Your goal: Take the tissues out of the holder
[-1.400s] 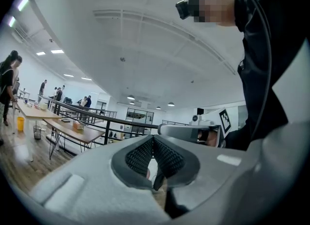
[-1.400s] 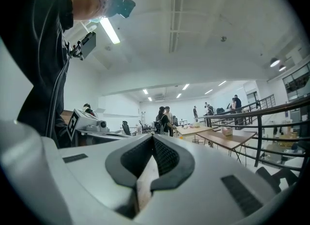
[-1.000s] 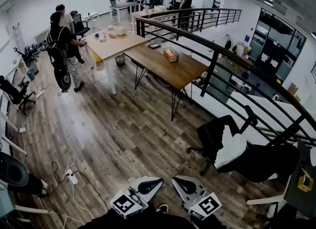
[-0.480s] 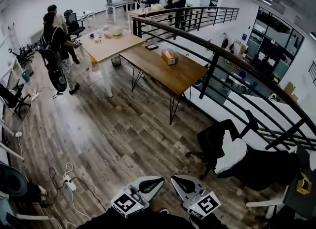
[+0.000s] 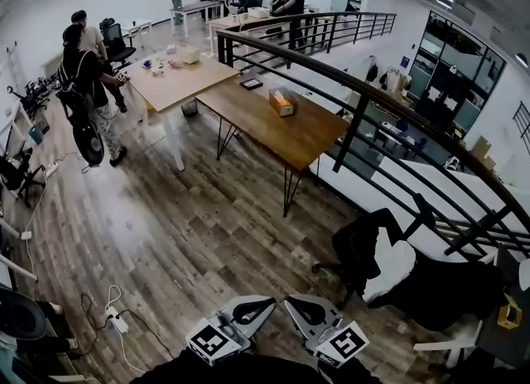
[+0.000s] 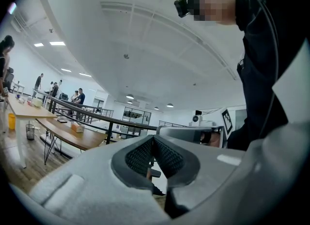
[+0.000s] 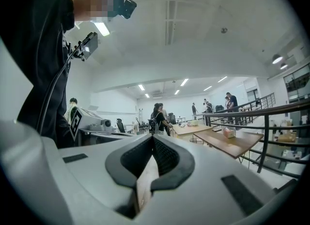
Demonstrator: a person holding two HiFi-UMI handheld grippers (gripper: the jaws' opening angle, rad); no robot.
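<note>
Lying well ahead on the table point(image 5: 291, 136), long axis slanting away leftward, the tissue holder point(image 5: 282, 102) is being faced squarely, neither hand clearly nearer. Left gripper point(image 5: 267, 301) and right gripper point(image 5: 291, 300) are being held level, jaws together, empty.

text: none legible | labels: none | numbers: none | signs: none

Glossy plank floor point(image 5: 190, 233) — wooden table point(image 5: 290, 130) — metal railing point(image 5: 363, 86)
</note>
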